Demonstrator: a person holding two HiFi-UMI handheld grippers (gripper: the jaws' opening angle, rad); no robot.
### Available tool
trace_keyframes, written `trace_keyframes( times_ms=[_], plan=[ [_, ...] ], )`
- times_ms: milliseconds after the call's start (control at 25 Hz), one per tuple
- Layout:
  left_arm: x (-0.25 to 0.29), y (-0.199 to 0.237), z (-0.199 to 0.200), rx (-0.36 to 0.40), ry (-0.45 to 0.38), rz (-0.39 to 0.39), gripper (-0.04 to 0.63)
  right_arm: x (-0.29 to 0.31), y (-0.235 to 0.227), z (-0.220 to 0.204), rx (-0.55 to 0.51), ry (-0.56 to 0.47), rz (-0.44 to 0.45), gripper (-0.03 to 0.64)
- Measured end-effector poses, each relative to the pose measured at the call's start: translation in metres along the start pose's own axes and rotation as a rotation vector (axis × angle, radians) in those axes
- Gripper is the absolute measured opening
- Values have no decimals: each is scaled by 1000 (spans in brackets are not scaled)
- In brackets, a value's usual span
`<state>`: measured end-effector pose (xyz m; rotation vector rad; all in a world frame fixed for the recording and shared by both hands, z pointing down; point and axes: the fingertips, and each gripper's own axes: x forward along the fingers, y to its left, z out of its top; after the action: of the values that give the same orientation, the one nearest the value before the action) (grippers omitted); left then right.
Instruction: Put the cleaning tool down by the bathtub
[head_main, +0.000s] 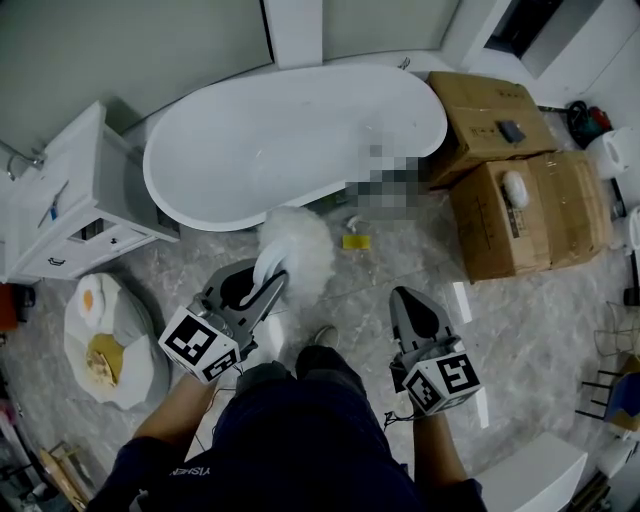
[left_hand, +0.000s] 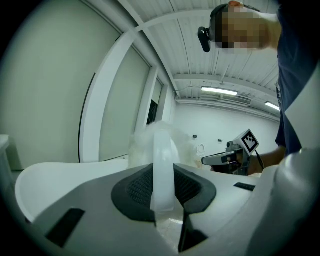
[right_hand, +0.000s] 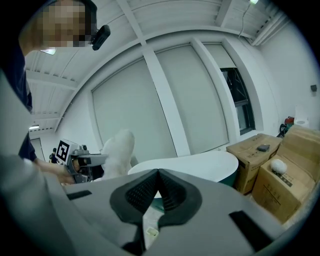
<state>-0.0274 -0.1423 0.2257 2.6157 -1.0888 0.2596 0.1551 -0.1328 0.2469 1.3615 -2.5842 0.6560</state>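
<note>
- Two jaws of the left hand-held gripper (head_main: 268, 288) clamped on the pale handle (left_hand: 163, 165) of the cleaning tool (head_main: 297, 250), one on each side.
- Right hand-held gripper (head_main: 405, 297) shut on nothing, off to the side and well apart from the tool.
- Long axis of the tool straight ahead from the left jaws, fluffy white head leading, towards the bathtub (head_main: 300, 130).
- Head just short of the tub's near wall, apparently above the floor (head_main: 400, 250) and not yet resting on it.
- Left side nearer, and already holding; probably calls only for a lowering beside the tub and a release.
- Marbled floor below, a yellow sponge (head_main: 356, 241) near the tub.
- Cardboard boxes (head_main: 520, 215) to the right, a white cabinet (head_main: 70, 200) to the left.
</note>
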Motion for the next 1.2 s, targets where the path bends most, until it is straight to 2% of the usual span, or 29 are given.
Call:
trace_keyframes(
  times_ms=[400, 680, 960, 1200],
  plan=[
    [57, 17, -17, -13, 64, 17, 104, 36, -51, -14, 25, 42, 24, 5],
    [93, 36, -37, -23, 100, 18, 104, 64, -83, -32, 36, 69, 1, 5],
    [123, 66, -89, -39, 177, -8, 104, 101, -111, -63, 83, 66, -27, 5],
    [152, 90, -146, -60, 252, -54, 104, 134, -130, -107, 76, 110, -70, 5]
  ],
)
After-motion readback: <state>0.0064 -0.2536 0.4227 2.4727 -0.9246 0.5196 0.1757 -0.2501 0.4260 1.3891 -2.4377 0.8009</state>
